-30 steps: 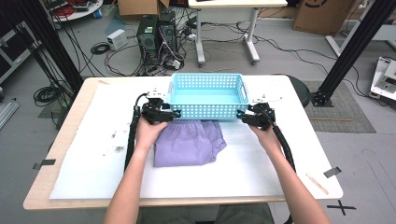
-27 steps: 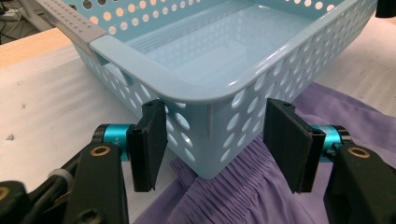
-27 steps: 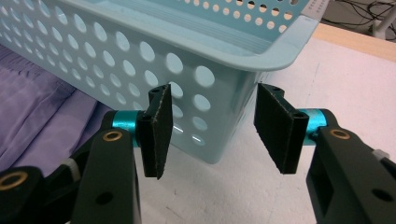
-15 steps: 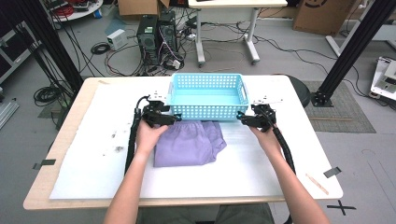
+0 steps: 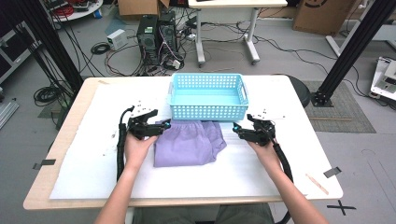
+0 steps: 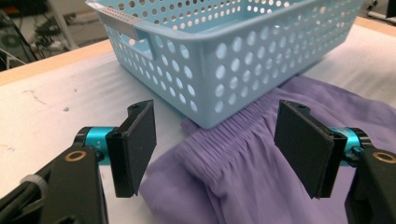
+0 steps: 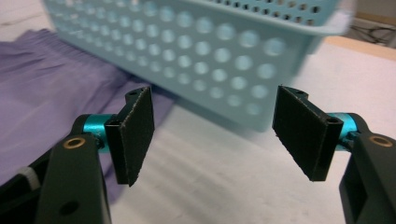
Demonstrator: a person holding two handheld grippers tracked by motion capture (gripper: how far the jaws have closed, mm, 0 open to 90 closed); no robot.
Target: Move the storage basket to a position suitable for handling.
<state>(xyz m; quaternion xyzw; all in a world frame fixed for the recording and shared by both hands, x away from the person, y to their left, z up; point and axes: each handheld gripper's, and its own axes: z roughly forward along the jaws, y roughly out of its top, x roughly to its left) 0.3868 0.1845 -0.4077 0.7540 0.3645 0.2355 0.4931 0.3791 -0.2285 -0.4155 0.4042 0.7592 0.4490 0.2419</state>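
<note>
A light blue perforated basket point(image 5: 208, 95) stands empty at the table's middle, its near wall resting on the top edge of a purple garment point(image 5: 189, 142). My left gripper point(image 5: 159, 127) hovers at the garment's left top corner. Its jaws have just been opening and stand open; the gathered waistband point(image 6: 233, 135) lies below them, untouched. My right gripper point(image 5: 238, 130) sits just right of the garment, jaws also just opened, with nothing between them. In the right gripper view the right gripper point(image 7: 215, 135) faces the basket's wall point(image 7: 196, 51), the garment point(image 7: 42, 79) off to its left.
A white sheet point(image 5: 84, 168) covers the wooden table. A tape strip point(image 5: 332, 171) and a small wooden stick point(image 5: 317, 183) lie near the right front corner. Computers and cables point(image 5: 156, 39) crowd the floor behind the table.
Both grippers drew back from the basket's near corners toward the person and their jaws widened. The basket and garment stayed put.
</note>
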